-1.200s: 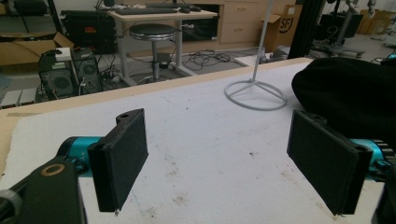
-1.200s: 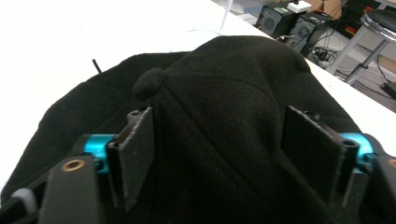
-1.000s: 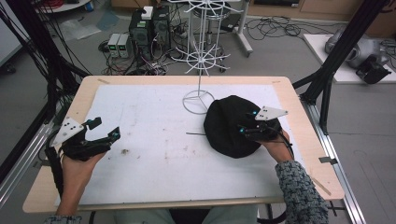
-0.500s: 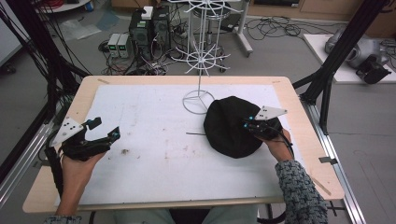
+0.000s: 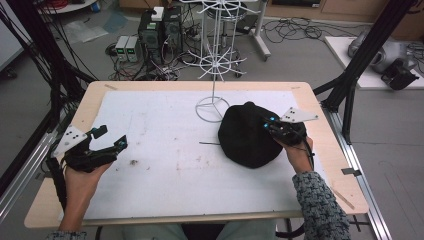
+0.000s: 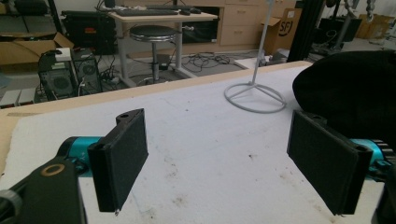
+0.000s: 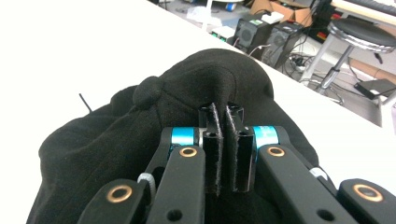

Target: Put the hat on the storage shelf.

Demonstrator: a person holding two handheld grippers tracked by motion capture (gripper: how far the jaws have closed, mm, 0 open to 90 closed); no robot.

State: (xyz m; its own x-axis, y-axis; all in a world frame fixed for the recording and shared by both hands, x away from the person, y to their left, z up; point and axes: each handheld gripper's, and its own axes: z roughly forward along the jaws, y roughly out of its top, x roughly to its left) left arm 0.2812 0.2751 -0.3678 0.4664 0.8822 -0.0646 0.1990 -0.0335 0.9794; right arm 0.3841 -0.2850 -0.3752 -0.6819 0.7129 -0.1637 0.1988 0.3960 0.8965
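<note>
A black cap (image 5: 247,135) lies on the right half of the white mat (image 5: 160,120). My right gripper (image 5: 272,127) rests on the cap's right side. In the right gripper view the jaws of the right gripper (image 7: 222,109) have just been closing and now pinch a fold of the black cap (image 7: 116,140) near its top button. My left gripper (image 5: 112,139) hovers over the mat's left edge, open and with nothing between its pads (image 6: 123,158). From there the black cap (image 6: 350,88) shows far off to the right.
A white wire stand (image 5: 214,65) rises from a ring base just behind and left of the cap; the stand's base (image 6: 254,95) also appears in the left gripper view. Black frame posts (image 5: 350,80) flank the table. A thin dark strand (image 5: 207,143) lies left of the cap.
The right gripper's jaws have come together on the cap's fabric. The left hand has stayed where it was.
</note>
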